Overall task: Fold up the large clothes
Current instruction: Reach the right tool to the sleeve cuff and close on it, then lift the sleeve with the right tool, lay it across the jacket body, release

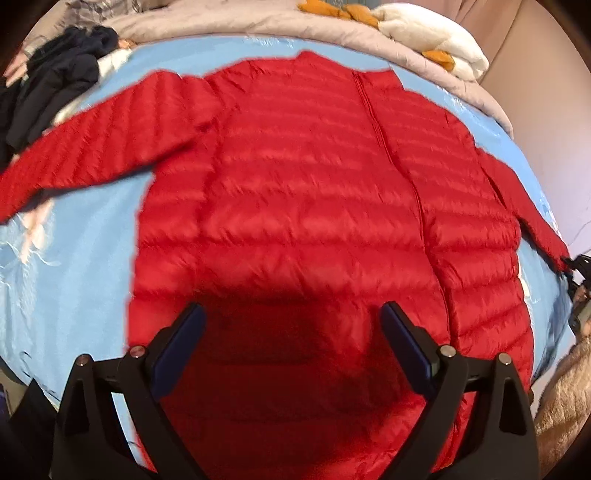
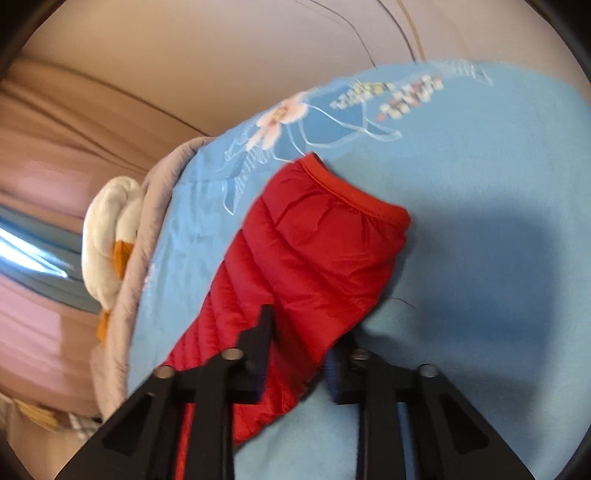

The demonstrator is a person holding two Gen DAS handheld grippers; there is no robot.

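A red quilted puffer jacket (image 1: 295, 184) lies spread flat, front up, on a light blue bedsheet (image 1: 74, 277), with both sleeves out to the sides. My left gripper (image 1: 291, 317) hangs open over the jacket's lower middle, nothing between its pads. In the right wrist view the jacket's sleeve (image 2: 314, 240) runs between the fingers of my right gripper (image 2: 301, 343), which is shut on it a little behind the cuff. That gripper (image 1: 576, 273) also shows at the sleeve's end at the far right of the left wrist view.
Dark clothes (image 1: 55, 81) are piled at the back left of the bed. A white and orange plush toy (image 1: 424, 37) (image 2: 107, 236) rests on a grey quilt (image 1: 258, 22) along the far edge. Beige fuzzy fabric (image 1: 565, 387) shows at the lower right.
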